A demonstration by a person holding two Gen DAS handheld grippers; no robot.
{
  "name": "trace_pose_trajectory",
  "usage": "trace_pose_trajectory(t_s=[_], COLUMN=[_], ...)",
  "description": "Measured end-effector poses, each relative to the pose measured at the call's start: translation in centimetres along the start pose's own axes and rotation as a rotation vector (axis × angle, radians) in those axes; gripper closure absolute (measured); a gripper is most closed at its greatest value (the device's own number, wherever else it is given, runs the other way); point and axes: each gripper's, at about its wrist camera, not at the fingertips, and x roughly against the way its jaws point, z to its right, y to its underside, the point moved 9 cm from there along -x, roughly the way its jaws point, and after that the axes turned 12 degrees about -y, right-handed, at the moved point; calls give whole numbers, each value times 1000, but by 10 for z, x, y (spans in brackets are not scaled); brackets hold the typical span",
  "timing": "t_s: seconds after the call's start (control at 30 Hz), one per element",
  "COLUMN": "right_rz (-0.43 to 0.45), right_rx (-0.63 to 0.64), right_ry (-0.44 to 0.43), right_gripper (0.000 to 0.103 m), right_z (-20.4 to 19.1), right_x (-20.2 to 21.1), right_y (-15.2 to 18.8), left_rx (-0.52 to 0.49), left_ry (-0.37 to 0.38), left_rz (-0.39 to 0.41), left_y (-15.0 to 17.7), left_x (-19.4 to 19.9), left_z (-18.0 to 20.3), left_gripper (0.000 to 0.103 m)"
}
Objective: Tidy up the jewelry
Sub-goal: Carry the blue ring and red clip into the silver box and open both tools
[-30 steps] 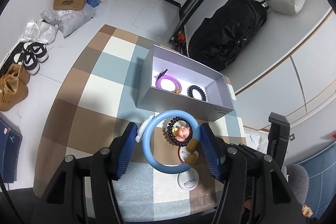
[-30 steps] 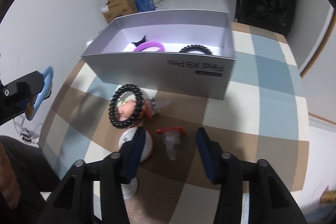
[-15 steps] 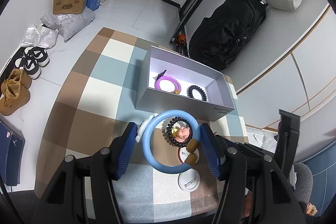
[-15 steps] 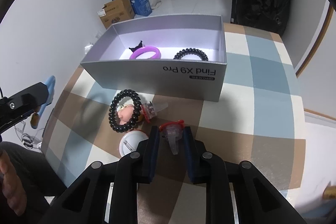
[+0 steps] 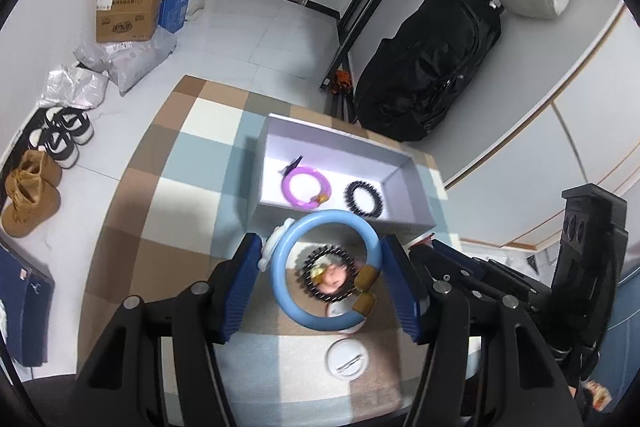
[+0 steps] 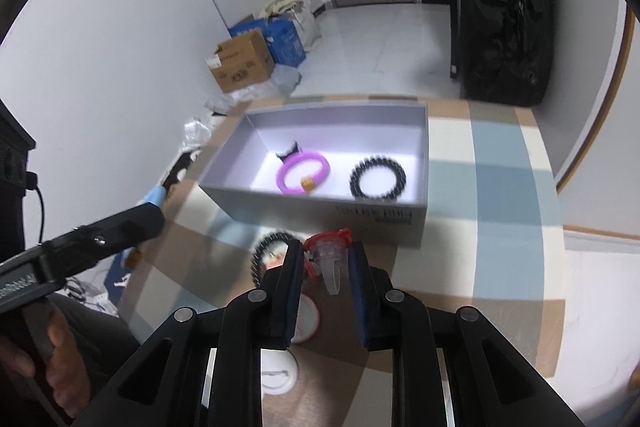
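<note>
Right gripper (image 6: 323,267) clamped on clear red-topped charm (image 6: 329,255), left gripper (image 5: 320,269) clamped on blue bangle (image 5: 325,270), grey box (image 6: 320,203) holding purple bangle (image 6: 303,172), black bead bracelet (image 6: 377,179)

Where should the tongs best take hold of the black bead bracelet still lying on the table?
Probably across the far arc of the black bead bracelet, coming from above: it lies flat around a small figure, and the white badge lies close on the near side.

Both wrist cameras are looking steeply down along their fingers, from close above, sharing the grey box (image 5: 396,223) (image 6: 320,203) lying just ahead.
</note>
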Motion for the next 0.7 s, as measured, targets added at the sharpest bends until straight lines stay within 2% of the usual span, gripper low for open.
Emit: trace_pose_trajectory(t_s=[0.23, 0.37, 0.53, 0.7], right_rz=[35, 46, 40, 24], right_rx=[56, 130, 140, 65], right_ry=[-54, -57, -58, -70], right_gripper=[82, 82, 82, 82], right_z=[-21, -30, -18, 10], right_x=[17, 18, 4, -10], right_y=[-48, -75, -92, -88], left_rx=[-60, -79, -90, -96], left_ry=[-11, -9, 6, 2], left_rz=[41, 29, -4, -55], left_y=[-31, -47, -59, -57], left_x=[5, -4, -24, -51], left_z=[23, 28, 30, 27], left_gripper=[47, 47, 47, 47])
